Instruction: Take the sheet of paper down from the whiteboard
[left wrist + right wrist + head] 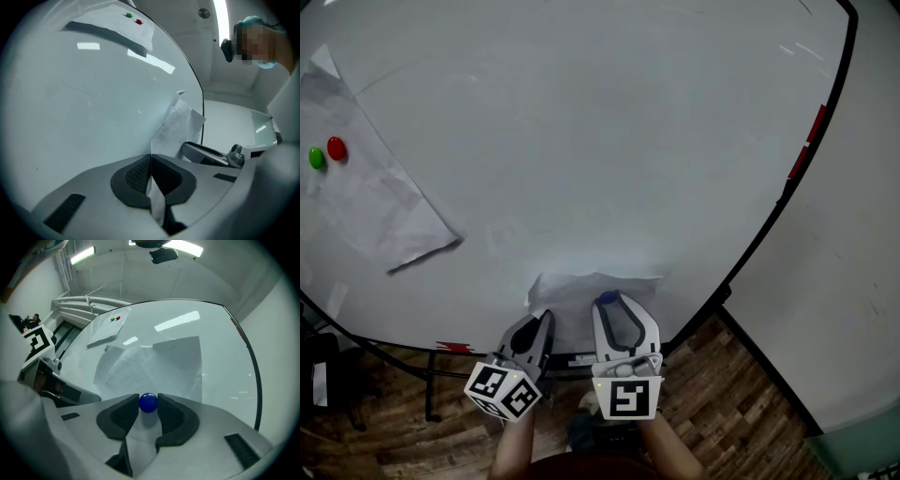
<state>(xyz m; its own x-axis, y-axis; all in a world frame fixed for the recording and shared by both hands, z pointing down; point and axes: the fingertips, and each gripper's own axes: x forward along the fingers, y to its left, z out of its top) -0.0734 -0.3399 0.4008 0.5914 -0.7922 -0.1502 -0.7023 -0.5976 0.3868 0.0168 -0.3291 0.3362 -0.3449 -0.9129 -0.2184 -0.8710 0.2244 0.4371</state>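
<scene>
A crumpled white sheet of paper [595, 289] hangs low on the whiteboard [609, 141]. My left gripper [546, 319] is shut on the sheet's left edge; in the left gripper view the paper [177, 125] runs down between the closed pads [136, 176]. A small blue magnet [148, 402] sits on the sheet [154, 364] at the tips of my right gripper [148, 405], and both pads touch it. In the head view that magnet [607, 299] shows between the right gripper's [615, 302] tips, on the lower part of the sheet.
A second, larger sheet [380, 202] is pinned at the board's upper left by a green magnet [316, 157] and a red magnet [336, 148]. The board's dark frame [787, 192] runs down the right; a wooden floor [722, 412] lies below.
</scene>
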